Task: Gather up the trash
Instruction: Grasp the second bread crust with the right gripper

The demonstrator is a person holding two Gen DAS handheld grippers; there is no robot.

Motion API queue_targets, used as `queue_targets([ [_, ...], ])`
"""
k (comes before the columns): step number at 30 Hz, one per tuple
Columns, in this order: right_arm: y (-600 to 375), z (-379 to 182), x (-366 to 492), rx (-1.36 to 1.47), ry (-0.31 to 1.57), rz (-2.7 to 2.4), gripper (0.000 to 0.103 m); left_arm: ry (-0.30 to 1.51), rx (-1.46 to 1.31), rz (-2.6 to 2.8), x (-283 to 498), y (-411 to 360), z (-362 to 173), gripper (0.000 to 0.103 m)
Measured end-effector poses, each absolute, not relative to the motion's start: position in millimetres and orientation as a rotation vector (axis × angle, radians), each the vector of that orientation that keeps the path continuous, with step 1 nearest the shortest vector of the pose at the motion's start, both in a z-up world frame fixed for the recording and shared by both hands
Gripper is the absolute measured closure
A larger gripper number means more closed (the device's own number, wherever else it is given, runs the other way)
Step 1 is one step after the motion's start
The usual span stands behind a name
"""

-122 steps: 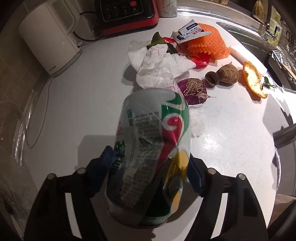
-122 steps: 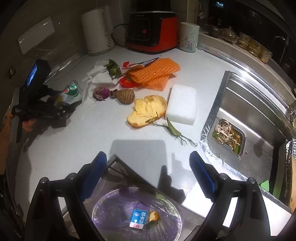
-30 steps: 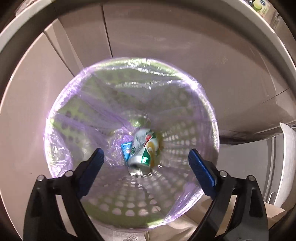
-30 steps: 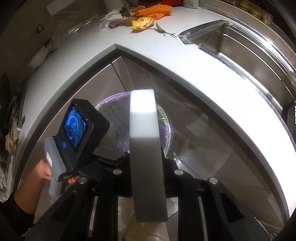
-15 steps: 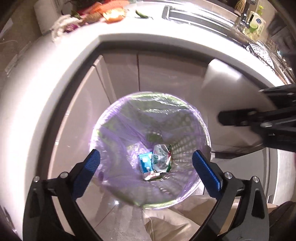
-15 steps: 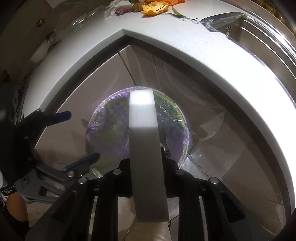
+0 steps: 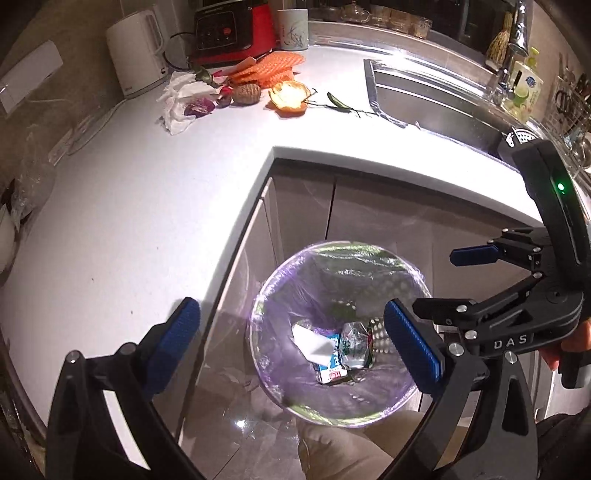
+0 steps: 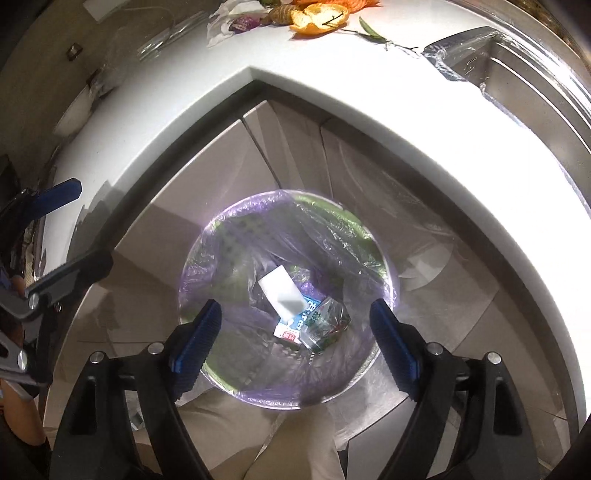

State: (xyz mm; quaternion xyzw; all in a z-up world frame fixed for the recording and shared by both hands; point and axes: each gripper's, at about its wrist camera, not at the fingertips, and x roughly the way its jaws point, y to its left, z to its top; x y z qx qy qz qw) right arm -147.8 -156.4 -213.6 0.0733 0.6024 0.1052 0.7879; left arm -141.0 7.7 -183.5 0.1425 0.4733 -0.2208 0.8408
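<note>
A trash bin [image 7: 413, 280] lined with a purple bag stands on the floor in the counter's inner corner; it also shows in the right wrist view [image 8: 207, 243]. Inside lie a white foam block [image 8: 282, 293], a blue carton [image 8: 295, 325] and a crushed green can [image 8: 325, 325]; the block [image 7: 312, 341] and can [image 7: 354, 345] show in the left wrist view too. My right gripper [image 8: 295, 341] is open and empty above the bin. My left gripper [image 7: 295, 343] is open and empty, higher, over the bin's left rim. Trash remains on the counter: white tissue [image 7: 181, 99], orange peel [image 7: 288, 96], orange foam net [image 7: 273, 66].
The white L-shaped counter [image 7: 129, 221] wraps around the bin. A steel sink [image 7: 436, 99] is at the right. A white kettle [image 7: 135, 48], a red appliance [image 7: 232, 29] and a mug [image 7: 293, 29] stand at the back. A purple onion piece [image 7: 199, 107], a brown root [image 7: 245, 94] and a leafy twig [image 7: 340, 105] lie near the peel.
My right gripper opened and the white foam block dropped into the bin. My left gripper rose and tilted up, bringing the counter into its view.
</note>
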Motion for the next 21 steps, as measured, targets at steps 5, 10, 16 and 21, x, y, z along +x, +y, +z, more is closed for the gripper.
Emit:
queue_targets([
  [5, -170.1, -192.2, -141.5, 0.180, 1.248, 0.166, 0.020, 0.977, 0.292, -0.486, -99.3, -4.1, -172.6, 0.008],
  [10, -182.0, -179.9, -135.3, 0.213, 1.210, 0.101, 0.020, 0.940, 0.256, -0.551, -51.5, -33.8, -163.9, 0.008],
  [16, -196.0, -168.1, -125.9, 0.256, 1.176, 0.024, 0.020, 1.001, 0.190, -0.593, 14.4, -70.6, -175.3, 0.008],
  [21, -203.4, -166.0, -117.6, 0.283, 1.169, -0.040, 0.020, 1.034, 0.148, -0.605, 48.0, -93.3, -185.1, 0.008],
])
